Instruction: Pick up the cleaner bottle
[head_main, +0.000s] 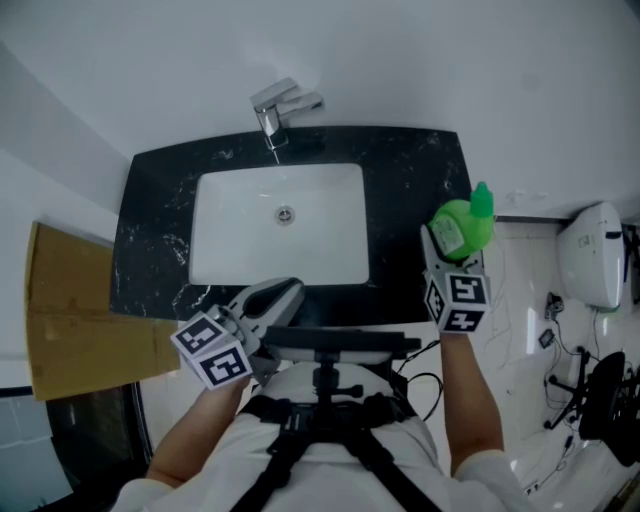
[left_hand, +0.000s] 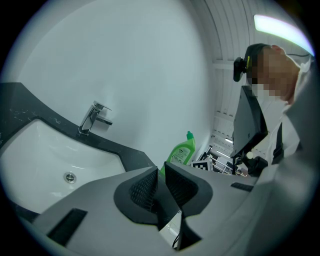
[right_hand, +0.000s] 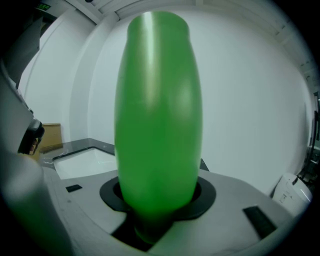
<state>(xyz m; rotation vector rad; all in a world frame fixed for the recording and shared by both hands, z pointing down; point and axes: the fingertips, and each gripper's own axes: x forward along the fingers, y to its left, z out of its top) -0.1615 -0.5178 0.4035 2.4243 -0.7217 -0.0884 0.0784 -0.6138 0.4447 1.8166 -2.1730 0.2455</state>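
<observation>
Okay: glossy green cleaner bottle (head_main: 462, 228), green cap, stands upright, cap up, clamped in the right gripper (head_main: 447, 250) at the black counter's (head_main: 150, 240) right end; left gripper (head_main: 280, 298) closed, empty.

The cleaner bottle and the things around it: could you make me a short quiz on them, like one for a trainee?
1. True or false: the cleaner bottle stands inside the sink.
2. The right gripper has its jaws: A) empty, B) shut on the bottle, C) holding cardboard.
3. What metal fixture stands behind the sink?
Key: 1 false, it is held beyond the counter's right end; 2 B; 3 the faucet.
</observation>
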